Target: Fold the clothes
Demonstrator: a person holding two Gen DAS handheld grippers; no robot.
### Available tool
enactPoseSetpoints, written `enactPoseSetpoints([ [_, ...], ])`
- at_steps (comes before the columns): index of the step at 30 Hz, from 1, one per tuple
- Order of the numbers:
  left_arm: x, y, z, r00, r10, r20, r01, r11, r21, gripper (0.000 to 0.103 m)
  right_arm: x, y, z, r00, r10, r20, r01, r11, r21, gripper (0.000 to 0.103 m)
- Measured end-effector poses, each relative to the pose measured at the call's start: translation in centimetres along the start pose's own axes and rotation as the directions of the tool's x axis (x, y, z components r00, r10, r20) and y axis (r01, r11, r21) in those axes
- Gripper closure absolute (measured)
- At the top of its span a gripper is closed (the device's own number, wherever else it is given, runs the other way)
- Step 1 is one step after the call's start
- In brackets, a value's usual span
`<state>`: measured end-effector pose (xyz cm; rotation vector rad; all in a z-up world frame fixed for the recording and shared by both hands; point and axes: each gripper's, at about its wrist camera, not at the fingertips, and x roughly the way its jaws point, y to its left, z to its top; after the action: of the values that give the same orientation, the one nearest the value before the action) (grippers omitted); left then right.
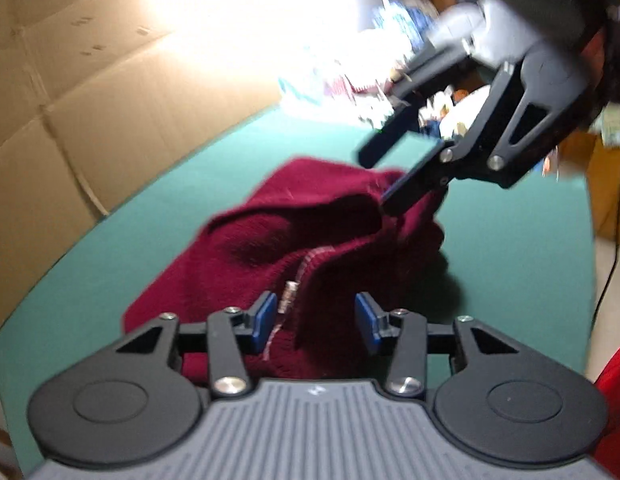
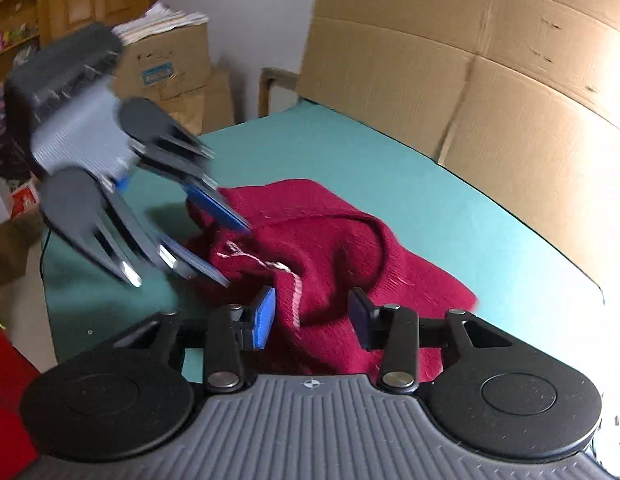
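Note:
A dark red knitted garment (image 1: 294, 240) lies crumpled in a heap on the green table (image 1: 130, 248); it also shows in the right wrist view (image 2: 329, 248). My left gripper (image 1: 315, 322) is open, its blue pads either side of a bunched fold with a pale seam. In the right wrist view it (image 2: 234, 248) appears blurred at the left, over the garment's near edge. My right gripper (image 2: 311, 318) is open over the garment's fold. In the left wrist view it (image 1: 383, 176) hovers open above the garment's far side, one finger touching the cloth.
Flattened cardboard sheets (image 1: 70, 100) stand along the table's far edge, and also show in the right wrist view (image 2: 489, 80). Cardboard boxes (image 2: 170, 64) and clutter stand beyond the table's end. The table's edge (image 2: 54, 304) is close at the left.

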<state>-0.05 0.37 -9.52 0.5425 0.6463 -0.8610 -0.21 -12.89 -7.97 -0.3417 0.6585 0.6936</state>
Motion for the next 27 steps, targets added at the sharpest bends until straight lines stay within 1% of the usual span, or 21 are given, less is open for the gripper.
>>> enactPoseSetpoints([
  [2, 2.1, -0.4, -0.2, 0.999, -0.017, -0.052, 0.018, 0.999, 0.026, 0.058, 2.1, 0.9, -0.1, 0.999, 0.006, -0.037, -0.007, 1.0, -0.023, 0.065],
  [3, 2.8, -0.3, -0.4, 0.997, -0.021, -0.071, 0.022, 1.0, 0.02, 0.058, 3.0, 1.2, -0.3, 0.998, 0.005, -0.057, -0.007, 0.999, -0.032, 0.07],
  [4, 3.4, -0.1, -0.6, 0.996, -0.026, -0.088, 0.027, 1.0, 0.01, 0.058, 3.9, 1.2, -0.6, 0.997, -0.003, -0.079, 0.0, 0.999, -0.035, 0.078],
  [6, 3.8, 0.3, -1.0, 0.994, -0.041, -0.097, 0.039, 0.999, -0.02, 0.059, 5.5, 1.3, -1.3, 0.993, -0.018, -0.12, 0.014, 0.999, -0.037, 0.086],
  [7, 3.7, 0.3, -1.1, 0.994, -0.05, -0.096, 0.047, 0.999, -0.027, 0.064, 5.8, 1.2, -1.5, 0.992, -0.019, -0.127, 0.016, 0.999, -0.03, 0.091],
  [8, 3.5, 0.2, -1.2, 0.993, -0.061, -0.097, 0.058, 0.998, -0.035, 0.069, 5.7, 1.2, -1.6, 0.992, -0.015, -0.123, 0.012, 1.0, -0.025, 0.093],
  [9, 3.3, 0.2, -1.2, 0.992, -0.078, -0.101, 0.074, 0.996, -0.044, 0.079, 5.4, 1.2, -1.6, 0.993, -0.007, -0.116, 0.005, 1.0, -0.023, 0.094],
  [10, 3.0, 0.1, -1.3, 0.99, -0.095, -0.103, 0.09, 0.994, -0.053, 0.083, 4.8, 1.3, -1.5, 0.994, 0.007, -0.107, -0.011, 1.0, -0.028, 0.094],
  [12, 1.8, -0.3, -1.6, 0.988, -0.114, -0.099, 0.109, 0.992, -0.06, 0.082, 3.7, 2.0, -1.4, 0.993, 0.041, -0.112, -0.049, 0.996, -0.07, 0.094],
  [13, 1.1, -0.5, -1.7, 0.989, -0.117, -0.092, 0.112, 0.992, -0.058, 0.082, 3.4, 2.5, -1.6, 0.992, 0.045, -0.121, -0.058, 0.993, -0.103, 0.093],
  [14, 0.5, -0.6, -1.6, 0.991, -0.113, -0.074, 0.109, 0.992, -0.056, 0.081, 3.6, 3.0, -1.9, 0.99, 0.029, -0.138, -0.049, 0.988, -0.143, 0.093],
  [15, -0.2, -0.7, -1.5, 0.993, -0.109, -0.056, 0.106, 0.993, -0.054, 0.076, 3.9, 3.3, -2.3, 0.988, 0.018, -0.153, -0.043, 0.986, -0.163, 0.093],
  [16, -0.9, -0.8, -1.4, 0.994, -0.104, -0.037, 0.102, 0.993, -0.052, 0.073, 4.3, 3.2, -2.5, 0.987, 0.016, -0.158, -0.042, 0.986, -0.162, 0.093],
  [17, -1.5, -0.9, -1.2, 0.995, -0.097, -0.02, 0.096, 0.994, -0.047, 0.073, 4.6, 3.1, -2.8, 0.986, 0.014, -0.164, -0.041, 0.986, -0.161, 0.093],
  [19, -1.7, -0.8, -0.7, 0.998, -0.068, 0.001, 0.068, 0.997, -0.025, 0.063, 4.9, 3.0, -2.7, 0.986, 0.015, -0.166, -0.041, 0.987, -0.157, 0.092],
  [21, -0.6, -0.4, -0.3, 0.999, -0.042, -0.014, 0.042, 0.999, -0.018, 0.061, 4.8, 3.0, -2.3, 0.986, 0.019, -0.165, -0.045, 0.987, -0.156, 0.089],
  [24, 2.0, 0.7, -0.9, 0.997, -0.009, -0.074, 0.005, 0.999, -0.045, 0.061, 3.1, 2.8, -1.7, 0.988, 0.032, -0.149, -0.057, 0.985, -0.165, 0.083],
  [26, 3.2, 1.3, -1.7, 0.993, -0.01, -0.114, 0.001, 0.997, -0.078, 0.061, 1.3, 1.9, -1.3, 0.993, 0.049, -0.11, -0.063, 0.99, -0.129, 0.083],
  [27, 3.1, 1.3, -2.0, 0.994, -0.016, -0.112, 0.006, 0.996, -0.09, 0.064, 0.5, 1.3, -1.0, 0.995, 0.055, -0.084, -0.063, 0.993, -0.098, 0.082],
])
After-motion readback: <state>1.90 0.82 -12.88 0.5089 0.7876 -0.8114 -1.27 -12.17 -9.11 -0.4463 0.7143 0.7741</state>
